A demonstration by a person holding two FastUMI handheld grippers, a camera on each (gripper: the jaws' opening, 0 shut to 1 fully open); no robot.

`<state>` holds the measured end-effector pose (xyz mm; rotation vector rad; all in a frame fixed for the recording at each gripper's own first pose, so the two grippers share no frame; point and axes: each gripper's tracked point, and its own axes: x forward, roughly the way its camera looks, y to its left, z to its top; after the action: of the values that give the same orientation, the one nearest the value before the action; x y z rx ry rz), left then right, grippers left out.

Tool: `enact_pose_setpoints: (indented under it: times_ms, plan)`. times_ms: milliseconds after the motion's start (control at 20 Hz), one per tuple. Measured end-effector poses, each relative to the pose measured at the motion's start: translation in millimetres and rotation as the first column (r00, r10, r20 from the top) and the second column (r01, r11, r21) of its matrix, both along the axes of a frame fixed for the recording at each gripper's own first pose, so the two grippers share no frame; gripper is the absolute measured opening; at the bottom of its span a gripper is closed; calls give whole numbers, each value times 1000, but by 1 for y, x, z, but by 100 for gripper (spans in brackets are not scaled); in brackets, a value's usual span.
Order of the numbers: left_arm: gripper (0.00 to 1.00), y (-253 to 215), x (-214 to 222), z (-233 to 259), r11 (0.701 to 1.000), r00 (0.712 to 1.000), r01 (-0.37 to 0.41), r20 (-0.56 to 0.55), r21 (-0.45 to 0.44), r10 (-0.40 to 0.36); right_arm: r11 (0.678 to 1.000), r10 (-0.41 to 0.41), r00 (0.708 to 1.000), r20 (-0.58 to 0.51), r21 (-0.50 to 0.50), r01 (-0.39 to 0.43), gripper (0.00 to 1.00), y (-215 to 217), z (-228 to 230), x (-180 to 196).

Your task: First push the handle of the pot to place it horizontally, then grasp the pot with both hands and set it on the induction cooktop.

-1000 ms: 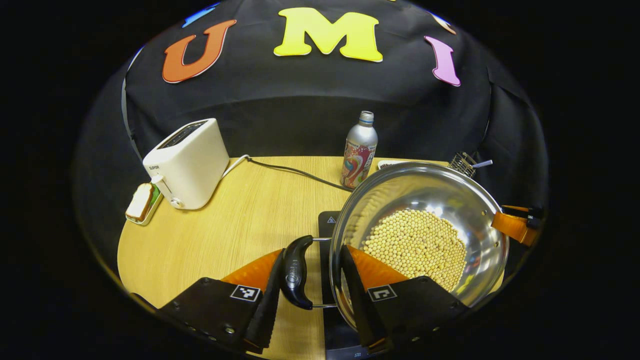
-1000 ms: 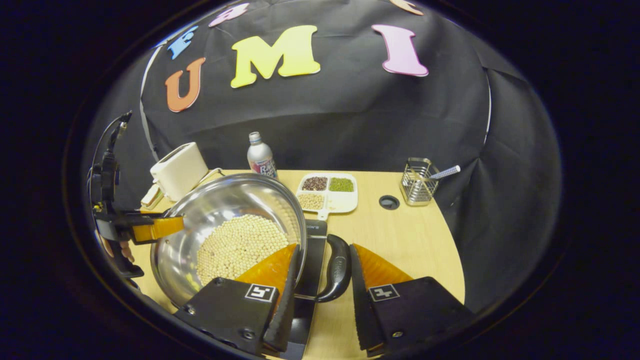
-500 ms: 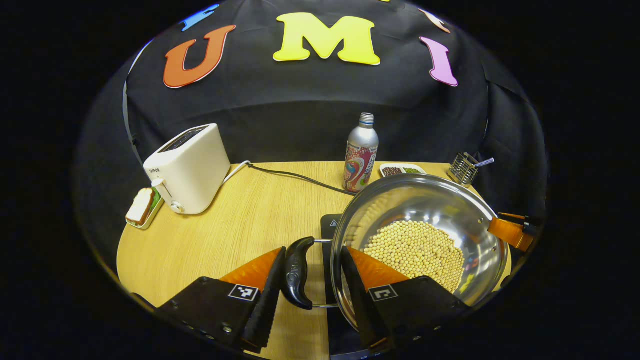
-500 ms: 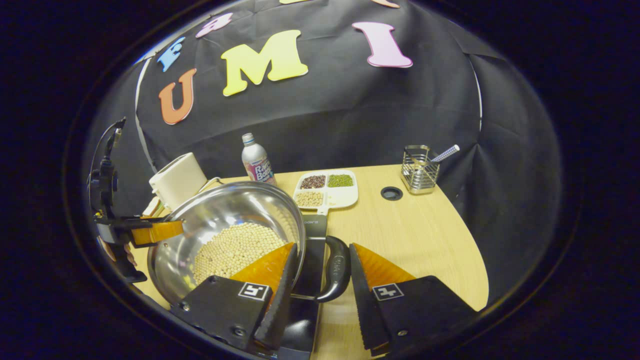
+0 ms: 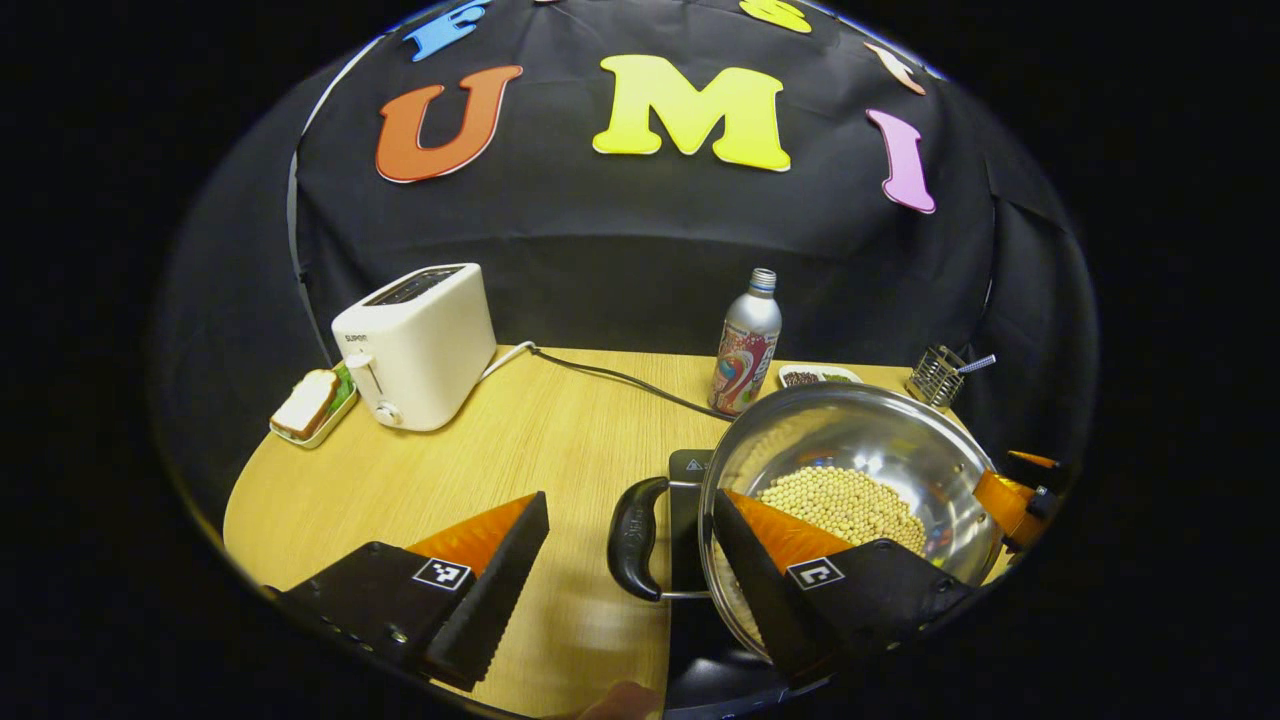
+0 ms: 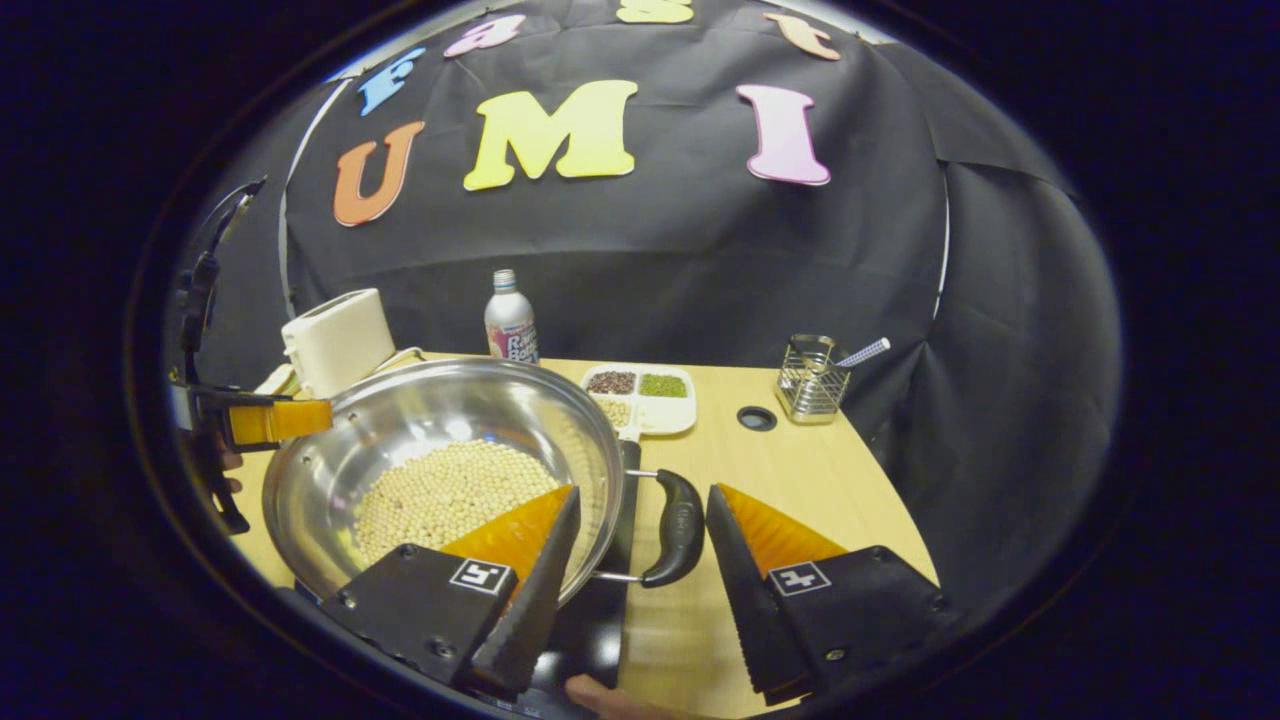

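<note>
Steel pot (image 5: 860, 470) of pale beans (image 5: 845, 503) sits on the black induction cooktop (image 5: 688, 470) on the counter (image 5: 480, 470), handles level. Left gripper (image 5: 620, 590) and right gripper (image 6: 640, 590) each straddle a black handle (image 5: 632, 535) (image 6: 675, 528), jaws wide open, touching nothing. The right gripper view adds a divided snack tray (image 6: 645, 398) and wire holder (image 6: 808, 378); the left gripper view shows the toaster (image 5: 418, 345) and bottle (image 5: 746, 342).

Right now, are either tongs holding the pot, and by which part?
Nothing is held. The left tongs stand open around the pot's left handle; the right tongs stand open around its right handle.
</note>
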<state>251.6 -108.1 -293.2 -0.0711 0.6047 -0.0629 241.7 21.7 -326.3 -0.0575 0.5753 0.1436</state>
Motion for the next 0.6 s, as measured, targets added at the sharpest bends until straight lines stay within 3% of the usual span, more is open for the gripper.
enact_pose_setpoints:
  times_ms: [150, 300, 450, 600]
  plan:
    - [97, 4, -18, 18, 1000, 997, -14, 73, -6, 14, 999, 24, 998, 51, 23, -26, 82, 7, 15, -17]
    - [96, 1, -45, 33, 1000, 993, -14, 118, -26, 17, 998, -2, 996, 89, 60, -3, 83, 6, 29, -38]
    - [96, 2, -73, 39, 999, 989, -16, 145, -30, 20, 995, -1, 995, 99, 103, -9, 99, 7, 39, -63]
    - [96, 2, -103, 44, 999, 985, -15, 170, -37, 21, 995, -25, 993, 117, 102, 13, 99, -3, 51, -83]
